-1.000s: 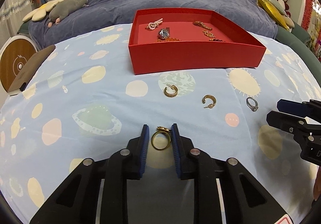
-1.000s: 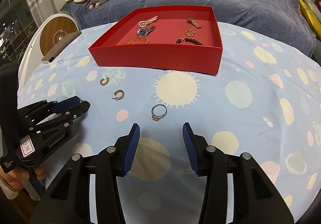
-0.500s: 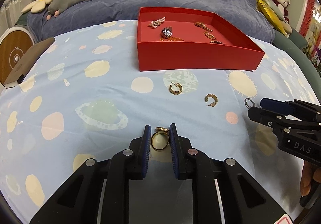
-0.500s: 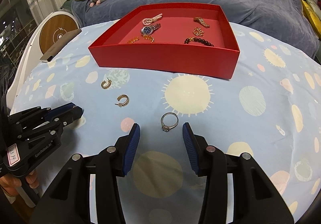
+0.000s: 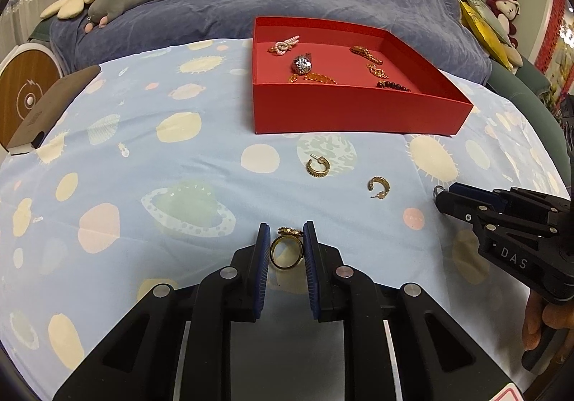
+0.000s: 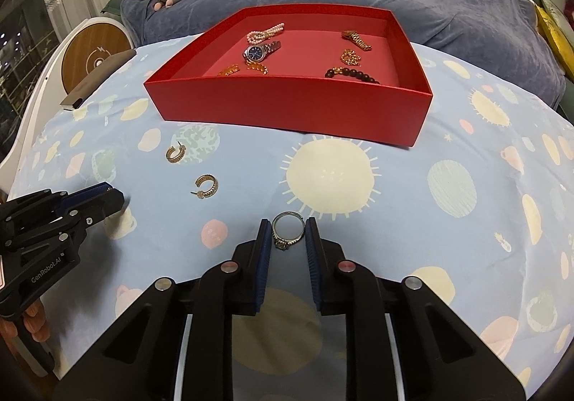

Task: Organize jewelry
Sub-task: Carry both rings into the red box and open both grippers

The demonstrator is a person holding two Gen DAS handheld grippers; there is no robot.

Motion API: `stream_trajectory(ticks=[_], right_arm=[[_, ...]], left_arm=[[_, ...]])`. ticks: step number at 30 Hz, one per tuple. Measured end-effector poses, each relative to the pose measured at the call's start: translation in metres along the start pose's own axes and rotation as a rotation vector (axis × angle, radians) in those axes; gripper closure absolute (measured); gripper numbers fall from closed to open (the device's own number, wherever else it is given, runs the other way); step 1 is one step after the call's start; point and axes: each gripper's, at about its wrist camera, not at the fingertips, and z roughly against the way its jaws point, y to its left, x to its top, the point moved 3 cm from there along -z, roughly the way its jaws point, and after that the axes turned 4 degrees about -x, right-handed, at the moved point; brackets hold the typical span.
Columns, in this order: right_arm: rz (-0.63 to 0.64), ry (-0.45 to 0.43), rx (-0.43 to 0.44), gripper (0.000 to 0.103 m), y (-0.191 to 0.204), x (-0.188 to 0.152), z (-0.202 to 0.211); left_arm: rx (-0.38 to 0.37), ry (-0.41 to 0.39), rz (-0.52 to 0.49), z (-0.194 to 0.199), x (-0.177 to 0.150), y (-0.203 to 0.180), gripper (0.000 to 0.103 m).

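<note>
Rings in both tools right now. Left tool (image 5: pixel 286 250) is pinched narrow on a gold ring (image 5: pixel 286 255), pads touching both sides. Right tool (image 6: pixel 288 239) has just been closing, and its pads now squeeze a silver ring (image 6: pixel 288 230) with a small stone. Both rings sit low over the planet-print sheet (image 6: pixel 448 185). Ahead of the tools and between them lie two gold hoop earrings (image 6: pixel 207 185), still loose on the sheet. Further ahead sits the red box (image 6: pixel 287 106), with a watch (image 6: pixel 260 51) and bracelets inside.
</note>
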Motion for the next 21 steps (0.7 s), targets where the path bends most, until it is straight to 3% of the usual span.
stream_trajectory(ticks=[10,21], right_arm=[[-0.020,-0.051,0.030,0.084,0.001,0.013,0.020],[-0.059,-0.129,0.049,0.084,-0.008,0.050,0.042]], left_arm=[[-0.039,-0.043,0.031,0.014,0.023,-0.012,0.087],[-0.069,-0.114,0.038,0.017,0.079,-0.033,0.087]])
